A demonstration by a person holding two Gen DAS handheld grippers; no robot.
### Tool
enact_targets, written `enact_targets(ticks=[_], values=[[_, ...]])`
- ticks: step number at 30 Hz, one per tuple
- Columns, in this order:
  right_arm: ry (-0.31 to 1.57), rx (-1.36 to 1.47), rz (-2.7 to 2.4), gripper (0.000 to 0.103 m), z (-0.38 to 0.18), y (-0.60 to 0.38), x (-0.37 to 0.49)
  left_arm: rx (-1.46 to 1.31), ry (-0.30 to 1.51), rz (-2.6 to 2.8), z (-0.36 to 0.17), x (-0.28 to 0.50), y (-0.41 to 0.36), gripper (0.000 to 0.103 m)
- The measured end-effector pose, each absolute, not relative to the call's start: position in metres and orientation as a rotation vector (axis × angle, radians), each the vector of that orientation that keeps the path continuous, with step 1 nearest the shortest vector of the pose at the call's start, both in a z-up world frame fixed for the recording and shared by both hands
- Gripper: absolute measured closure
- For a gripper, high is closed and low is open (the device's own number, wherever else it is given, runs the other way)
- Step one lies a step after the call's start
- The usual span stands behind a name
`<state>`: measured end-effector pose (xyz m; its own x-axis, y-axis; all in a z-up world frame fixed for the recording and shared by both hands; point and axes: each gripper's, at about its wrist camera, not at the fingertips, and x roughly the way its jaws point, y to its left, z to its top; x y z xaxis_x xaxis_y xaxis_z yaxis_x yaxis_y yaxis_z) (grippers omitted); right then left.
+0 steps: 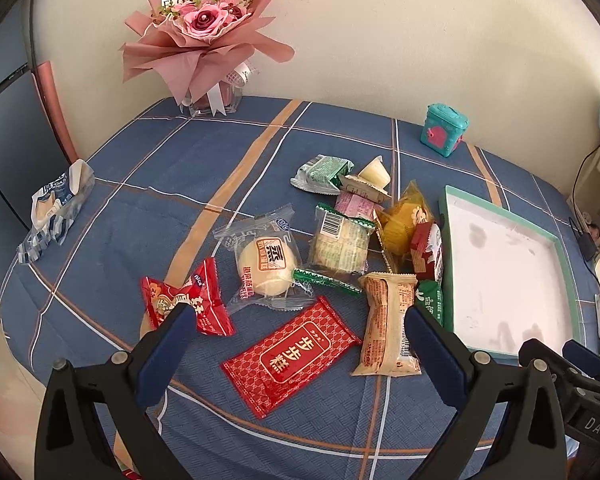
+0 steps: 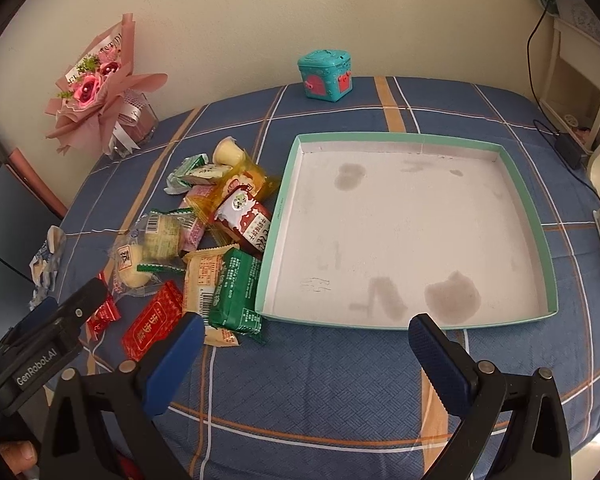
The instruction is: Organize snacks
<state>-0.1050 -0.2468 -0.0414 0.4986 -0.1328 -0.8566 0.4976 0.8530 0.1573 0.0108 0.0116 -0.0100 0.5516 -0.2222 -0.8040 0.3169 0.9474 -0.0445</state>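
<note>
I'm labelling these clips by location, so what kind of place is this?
Probably a room in a home: a table under a blue plaid cloth, a wrapped pink bouquet against the plain wall, and loose snack packets beside a shallow teal-rimmed tray.

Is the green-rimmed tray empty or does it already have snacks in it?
Empty. The tray shows only a bare, stained white floor; the snack pile lies beside it on the tablecloth.

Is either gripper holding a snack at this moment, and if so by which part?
Nothing is held. The left gripper and right gripper are both open and empty above the table.
</note>
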Motion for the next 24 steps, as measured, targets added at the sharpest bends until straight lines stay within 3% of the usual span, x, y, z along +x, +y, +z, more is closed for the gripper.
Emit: enact_targets(ticks=[24], values=[[0.962, 0.409, -0.385, 0.0, -0.0392, -0.2455, -0.1044, 0.14, 0.953, -0.321, -0.0133, 0.0102, 0.0114, 0.0]])
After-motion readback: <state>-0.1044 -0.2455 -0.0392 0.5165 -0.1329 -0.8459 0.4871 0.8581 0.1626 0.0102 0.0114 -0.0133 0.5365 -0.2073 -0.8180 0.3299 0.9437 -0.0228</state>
